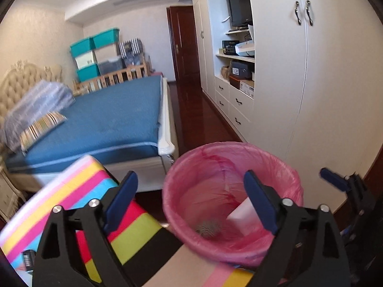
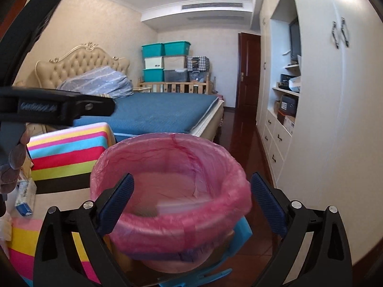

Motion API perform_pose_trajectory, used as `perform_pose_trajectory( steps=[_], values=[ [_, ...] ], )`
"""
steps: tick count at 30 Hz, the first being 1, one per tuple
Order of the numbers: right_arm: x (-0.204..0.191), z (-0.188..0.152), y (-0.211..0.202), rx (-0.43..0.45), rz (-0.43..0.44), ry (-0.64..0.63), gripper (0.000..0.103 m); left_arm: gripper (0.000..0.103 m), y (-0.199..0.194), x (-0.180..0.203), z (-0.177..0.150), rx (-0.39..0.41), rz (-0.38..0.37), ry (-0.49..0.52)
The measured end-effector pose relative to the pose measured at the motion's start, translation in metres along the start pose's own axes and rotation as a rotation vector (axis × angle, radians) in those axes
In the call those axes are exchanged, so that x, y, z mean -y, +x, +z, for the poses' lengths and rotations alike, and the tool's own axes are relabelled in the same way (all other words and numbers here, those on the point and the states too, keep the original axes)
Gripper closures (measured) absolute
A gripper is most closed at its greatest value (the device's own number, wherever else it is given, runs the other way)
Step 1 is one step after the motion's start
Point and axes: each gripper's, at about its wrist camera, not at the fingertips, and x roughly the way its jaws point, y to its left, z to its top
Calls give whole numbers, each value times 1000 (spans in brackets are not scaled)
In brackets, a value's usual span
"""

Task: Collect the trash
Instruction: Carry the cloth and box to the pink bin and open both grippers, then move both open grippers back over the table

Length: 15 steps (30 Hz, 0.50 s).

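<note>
Both grippers (image 1: 190,198) (image 2: 192,202) gape over upright, upward-opening bin (image 1: 282,165).

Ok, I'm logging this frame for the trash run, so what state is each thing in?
left gripper: open, holding nothing
right gripper: open, holding nothing
trash bin: upright, lined with a pink bag, some trash already inside
wardrobe doors: closed
dark wooden door: open
TV: screen dark
bed: bare blue mattress cover, bedding piled at the headboard
</note>
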Motion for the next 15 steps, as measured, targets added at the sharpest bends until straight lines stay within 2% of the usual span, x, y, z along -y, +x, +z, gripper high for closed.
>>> perform_pose_trajectory(
  steps=[3,8,15],
  values=[
    [1,-4,-19,7,-3,15,11,9,-25,-4,-11,34,26,8],
    [-16,-21,-60,0,40,34,11,9,-67,-21,-37,72,55,-41],
    [-66,-48,-102,-38,137,3,11,7,-135,-41,-84,100,85,-72]
  ],
)
